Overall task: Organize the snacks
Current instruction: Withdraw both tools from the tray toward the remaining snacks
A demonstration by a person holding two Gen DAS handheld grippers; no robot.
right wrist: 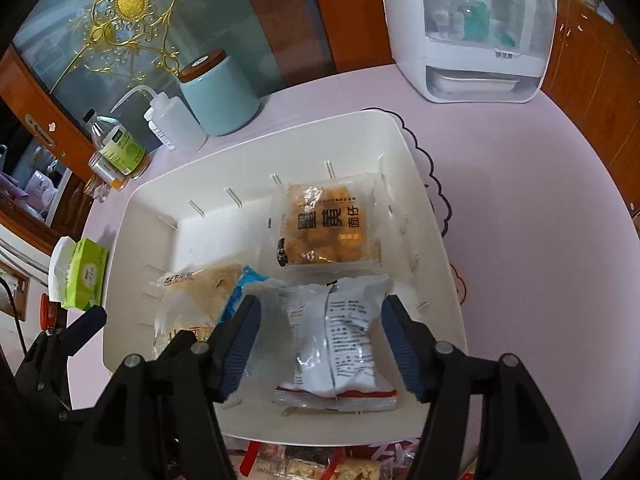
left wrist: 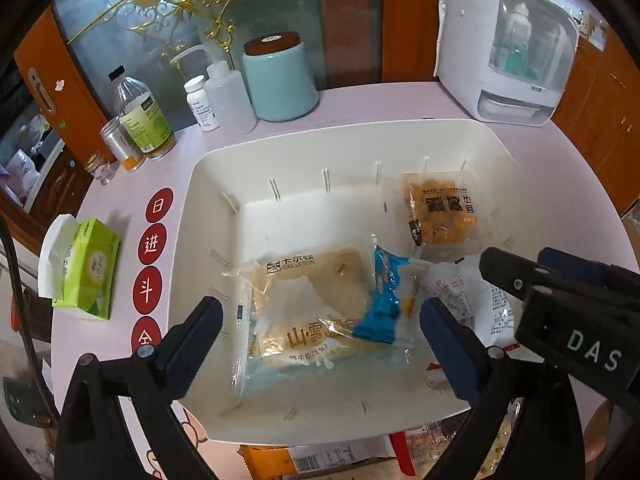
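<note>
A white plastic bin (left wrist: 208,184) (right wrist: 400,140) stands on the pink table and holds three snack packs. A clear bread pack with blue trim (left wrist: 308,312) (right wrist: 200,292) lies at the bin's near left. A clear pack of yellow-brown puffs (left wrist: 444,212) (right wrist: 328,228) lies at the far right. A white pack with printed text (right wrist: 340,344) (left wrist: 468,300) lies at the near right. My left gripper (left wrist: 320,320) is open above the bread pack. My right gripper (right wrist: 320,344) is open, its fingers either side of the white pack, not touching it.
Behind the bin stand a teal canister (left wrist: 280,80), a squeeze bottle (left wrist: 228,92), a pill bottle (left wrist: 202,104), a green-labelled bottle (left wrist: 140,116) and a white appliance (left wrist: 508,48). A green tissue pack (left wrist: 84,268) lies left. More snack packs (right wrist: 320,464) lie below the bin's near edge.
</note>
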